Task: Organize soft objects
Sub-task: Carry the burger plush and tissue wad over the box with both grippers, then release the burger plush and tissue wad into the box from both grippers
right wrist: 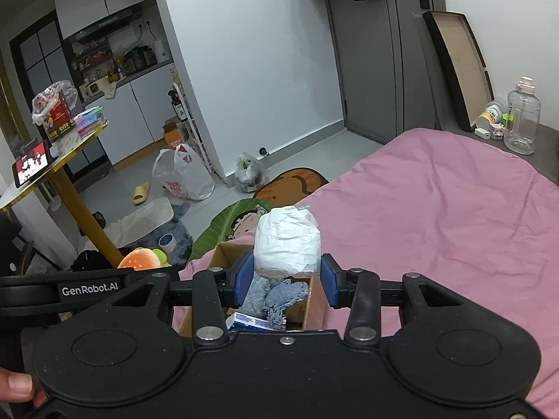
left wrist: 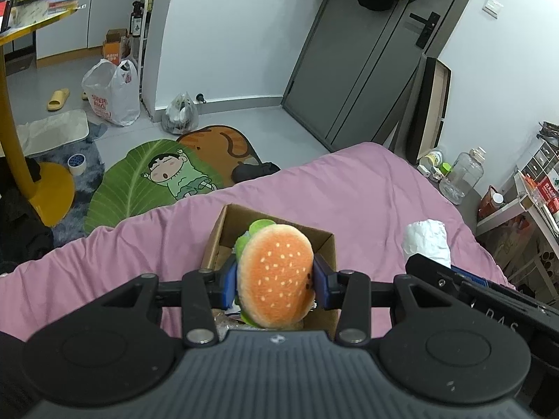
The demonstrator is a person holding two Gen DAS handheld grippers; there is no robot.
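My left gripper [left wrist: 276, 279] is shut on a plush hamburger [left wrist: 276, 272], orange bun with green lettuce, held over an open cardboard box [left wrist: 323, 244] on the pink bed. My right gripper [right wrist: 287, 281] is shut on a white wrapped soft bundle [right wrist: 286, 246], above the same cardboard box [right wrist: 223, 258]. Blue denim cloth [right wrist: 279, 296] and a blue-white packet [right wrist: 249, 321] lie inside the box. The white bundle [left wrist: 428, 241] and right gripper body show at the right of the left wrist view. At the left of the right wrist view the plush hamburger [right wrist: 141, 258] peeks out.
The pink bedspread [right wrist: 436, 216] spreads to the right and back. On the floor lie a leaf-shaped cartoon mat [left wrist: 146, 181], plastic bags [left wrist: 111, 94], a yellow slipper [left wrist: 58, 99] and a tape roll [left wrist: 77, 162]. A yellow-legged round table [right wrist: 63, 171] stands left. A big clear bottle [right wrist: 522, 118] stands beyond the bed.
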